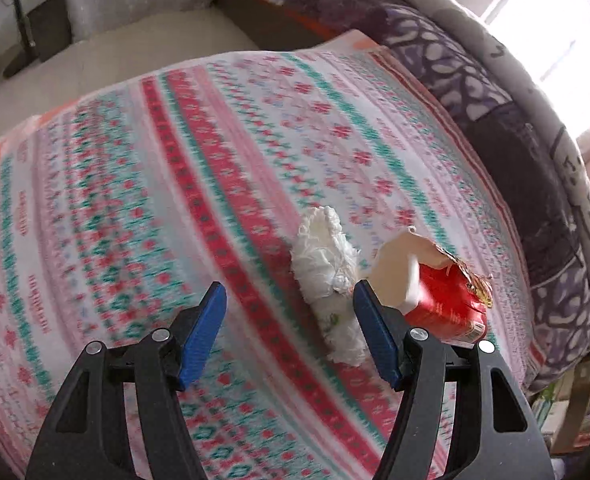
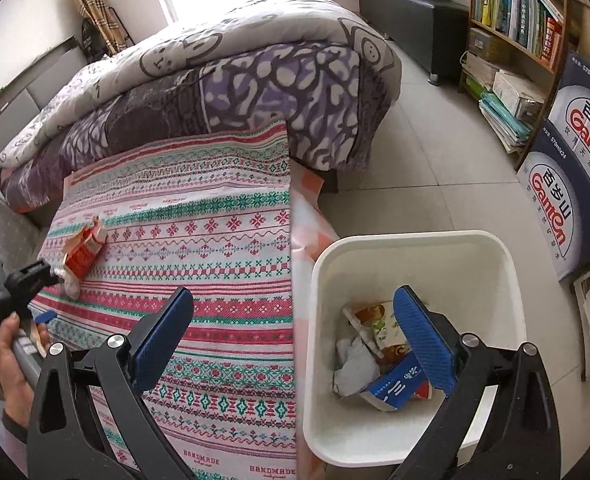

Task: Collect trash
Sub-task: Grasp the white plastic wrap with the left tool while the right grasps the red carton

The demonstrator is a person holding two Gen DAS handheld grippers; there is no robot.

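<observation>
- Left wrist view: the left gripper (image 1: 291, 304) hangs over the patterned red, green and white tablecloth (image 1: 143, 168), its blue-padded jaws about half open and holding nothing.
- The crumpled white paper tissue (image 1: 329, 276) lies on the cloth, partly between the fingertips and close to the right-hand pad; beside it lies the torn red cardboard packet (image 1: 443, 304). I think the tissue is the next pick, because the jaws are placed around it.
- Right wrist view: the right gripper (image 2: 295, 328) is wide open and empty, with one finger above the white plastic waste bin (image 2: 415, 248) on the floor beside the table.
- The bin already holds a folded blue-and-white carton (image 2: 393, 392) and white crumpled paper (image 2: 355, 368), so some trash is collected.
</observation>
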